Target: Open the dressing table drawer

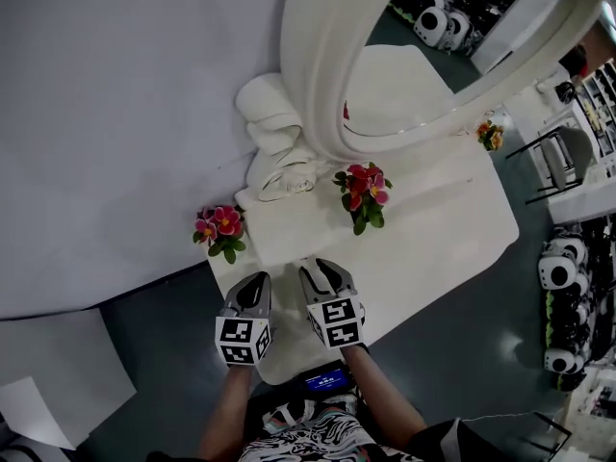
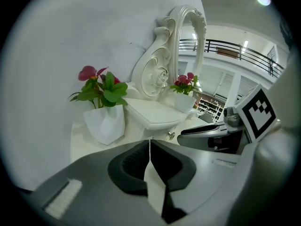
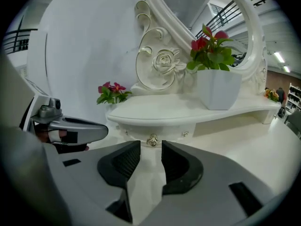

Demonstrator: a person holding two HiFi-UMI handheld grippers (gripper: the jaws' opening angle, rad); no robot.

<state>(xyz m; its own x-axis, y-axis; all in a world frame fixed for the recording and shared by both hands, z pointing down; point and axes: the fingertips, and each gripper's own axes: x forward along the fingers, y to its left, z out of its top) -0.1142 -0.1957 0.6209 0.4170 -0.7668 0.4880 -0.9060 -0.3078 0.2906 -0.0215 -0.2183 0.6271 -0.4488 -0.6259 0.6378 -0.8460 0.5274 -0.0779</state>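
Note:
The white dressing table point(image 1: 452, 239) carries a raised shelf with a small drawer front point(image 3: 141, 132) beneath it. A metal drawer knob point(image 3: 152, 140) sits at the drawer's middle, and shows again as the knob point(image 2: 170, 135) in the left gripper view. My right gripper point(image 3: 150, 148) is open, its tips just short of the knob, which lines up with the gap. My left gripper point(image 2: 149, 144) is shut on nothing, off to the left of the drawer. In the head view the left gripper point(image 1: 252, 285) and right gripper point(image 1: 319, 268) hover side by side over the table's front.
A white pot of red flowers point(image 1: 362, 195) stands on the shelf; a second pot point(image 1: 221, 229) sits at the table's left end. The oval mirror point(image 1: 433, 56) rises behind. Shelves of panda toys point(image 1: 563, 287) stand to the right, and a white board point(image 1: 58, 373) lies on the floor at left.

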